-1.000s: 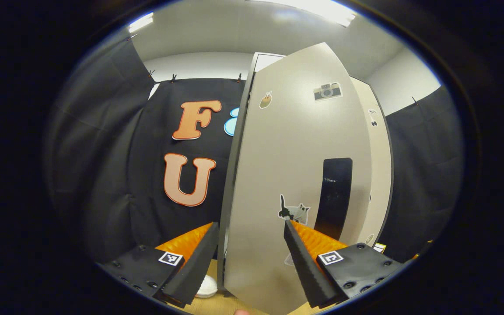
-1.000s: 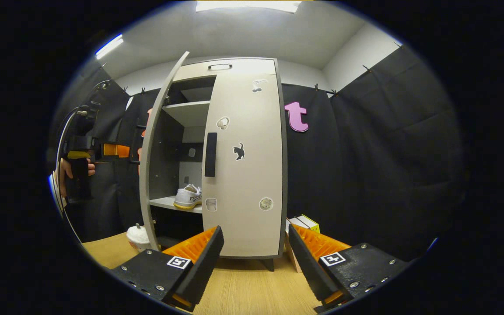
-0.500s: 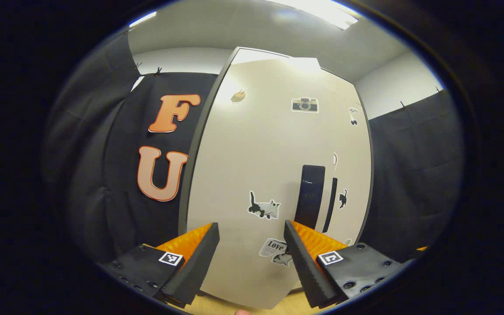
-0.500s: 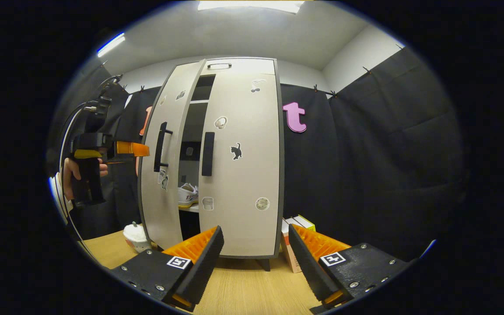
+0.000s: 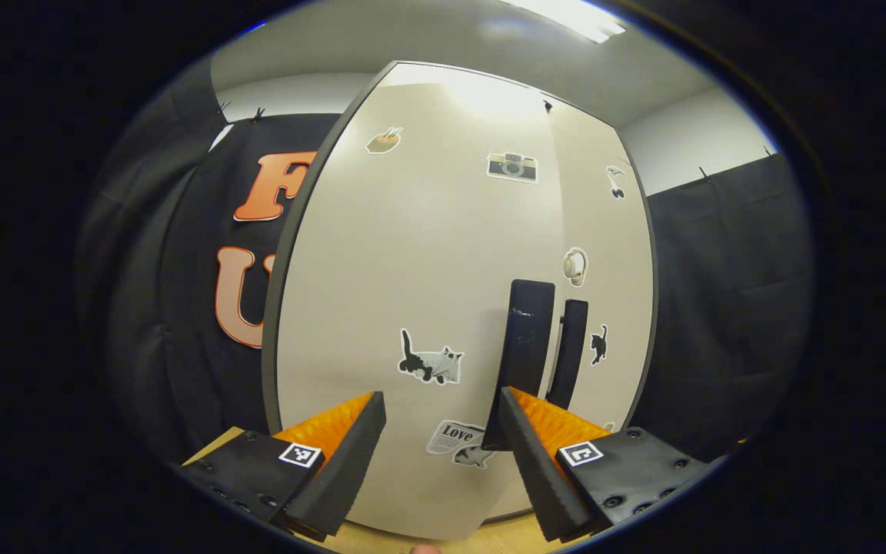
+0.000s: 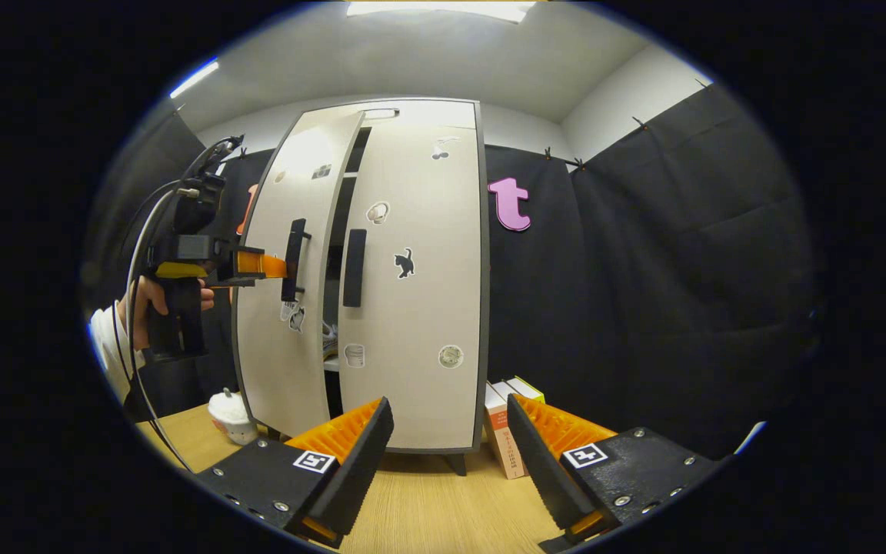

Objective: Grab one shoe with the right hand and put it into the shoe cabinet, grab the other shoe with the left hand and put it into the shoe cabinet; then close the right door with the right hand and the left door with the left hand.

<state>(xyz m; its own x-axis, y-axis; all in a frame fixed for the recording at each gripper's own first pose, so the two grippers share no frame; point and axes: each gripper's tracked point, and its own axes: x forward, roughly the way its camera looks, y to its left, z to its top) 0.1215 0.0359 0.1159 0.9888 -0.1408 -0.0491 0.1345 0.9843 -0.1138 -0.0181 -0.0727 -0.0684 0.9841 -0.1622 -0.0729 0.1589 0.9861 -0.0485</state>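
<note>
1. Two doors are on the shoe cabinet (image 6: 412, 123). The right door (image 6: 420, 308) is closed flat. The left door (image 6: 289, 308) is a little bit ajar, with a thin dark gap between the two doors.
2. One shoe (image 6: 329, 332) peeks out through that gap, on a shelf inside the cabinet. Just a small white bit of it shows.
3. In the right gripper view, the left tongs (image 6: 278, 267) are held by a hand (image 6: 147, 296) at the front of the left door, right beside its black handle (image 6: 294, 259).
4. In the left gripper view, the left tongs (image 5: 437, 431) are released, with nothing between the fingers. The left door (image 5: 412, 292) is very close in front, and its handle (image 5: 524, 346) is by the right finger.
5. The right tongs (image 6: 447, 438) are released too and hold nothing. They hang over the wooden worktop (image 6: 443, 508), well back from the cabinet.
6. Some small boxes (image 6: 506, 423) stand on the worktop just right of the cabinet. A little white cup thing (image 6: 229, 412) sits on the worktop by the left door.
</note>
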